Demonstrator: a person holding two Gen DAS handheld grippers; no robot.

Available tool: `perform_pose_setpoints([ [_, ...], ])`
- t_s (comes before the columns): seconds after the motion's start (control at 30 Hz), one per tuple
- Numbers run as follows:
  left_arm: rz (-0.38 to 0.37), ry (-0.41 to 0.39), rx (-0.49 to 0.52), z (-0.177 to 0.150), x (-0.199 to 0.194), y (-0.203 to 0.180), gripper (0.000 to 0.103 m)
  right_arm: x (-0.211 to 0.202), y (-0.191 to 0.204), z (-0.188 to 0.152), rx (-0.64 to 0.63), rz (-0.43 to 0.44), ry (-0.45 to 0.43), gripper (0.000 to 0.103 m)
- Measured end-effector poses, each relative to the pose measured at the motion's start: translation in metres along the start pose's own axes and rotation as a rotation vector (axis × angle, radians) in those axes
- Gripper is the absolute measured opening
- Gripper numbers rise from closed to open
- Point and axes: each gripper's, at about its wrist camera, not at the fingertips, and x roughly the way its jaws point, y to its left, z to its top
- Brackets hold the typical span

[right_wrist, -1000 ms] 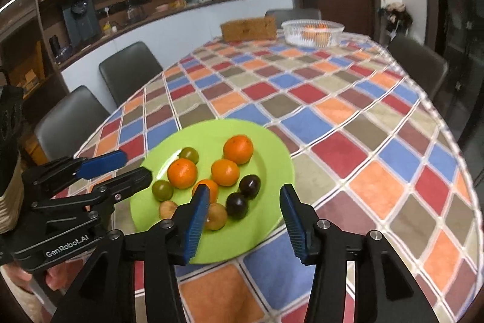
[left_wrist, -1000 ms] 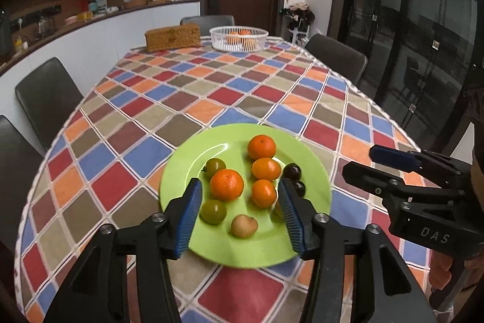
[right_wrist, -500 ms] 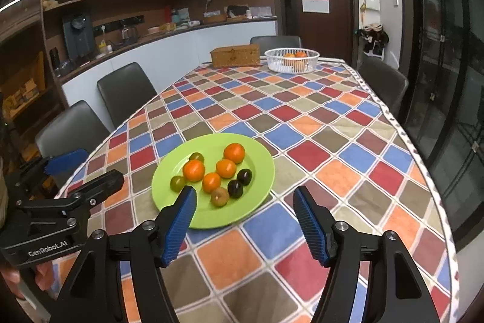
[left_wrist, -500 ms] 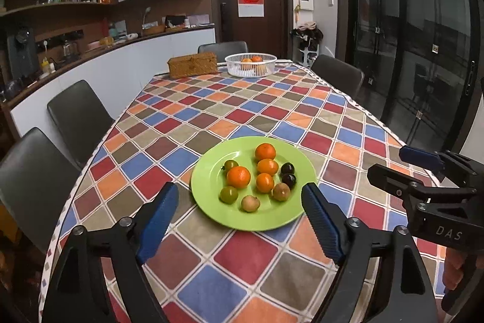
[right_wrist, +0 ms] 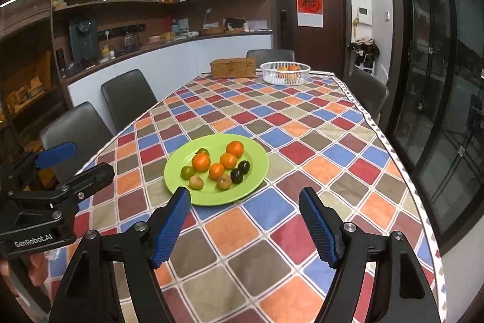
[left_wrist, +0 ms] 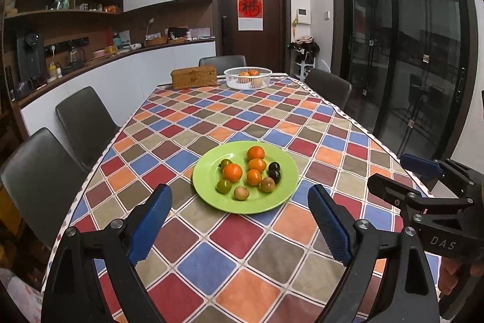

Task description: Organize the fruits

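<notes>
**A:** Start with your left wrist view. What is your left gripper (left_wrist: 239,220) doing?

**B:** Its jaws are spread wide and hold nothing. The blue pads (left_wrist: 149,224) are ribbed, on black arms with round bolts. They hover over the checked cloth (left_wrist: 211,268), just short of the plate (left_wrist: 208,196).

**A:** And the plate?

**B:** Round, glossy, lime green, with a shallow rim. On it you have four smooth orange fruits (left_wrist: 232,172), two green ones (left_wrist: 224,186), two dark glossy ones (left_wrist: 274,175) at the right, and two dull brownish ones (left_wrist: 241,192) nearest you. Your right gripper (left_wrist: 402,171) shows to the right of the plate, black and angular with a blue tip.

**A:** Past the plate?

**B:** Far beyond it sit a slotted white basket (left_wrist: 248,77) with orange fruit inside and a woven box (left_wrist: 193,77) left of that.

**A:** Now the right wrist view.

**B:** Your right gripper (right_wrist: 245,223) also gapes wide, empty, its ribbed pads (right_wrist: 317,227) just short of the plate (right_wrist: 257,171). The fruits (right_wrist: 201,162) lie clustered on the plate. Your left gripper (right_wrist: 72,162) hangs left of the plate, fingers parted. The basket (right_wrist: 285,72) and box (right_wrist: 233,67) stand far behind the plate.
</notes>
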Motion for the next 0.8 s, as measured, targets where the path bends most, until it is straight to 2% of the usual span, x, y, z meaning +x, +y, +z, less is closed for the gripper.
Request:
perform_pose_setpoints([
  [0.33,0.008,-0.029,0.005,-0.005,-0.024,-0.004,0.092,-0.030,0.003,-0.008,-0.004,-0.014,-0.036,0.075],
  [0.7,0.017,-0.042,0.012,-0.013,-0.042,-0.008,0.095,-0.050,0.007,-0.017,-0.006,-0.018,-0.052,0.075],
  [0.8,0.014,-0.038,0.011,-0.014,-0.043,-0.009,0.099,-0.051,0.007,-0.018,-0.007,-0.019,-0.052,0.075],
])
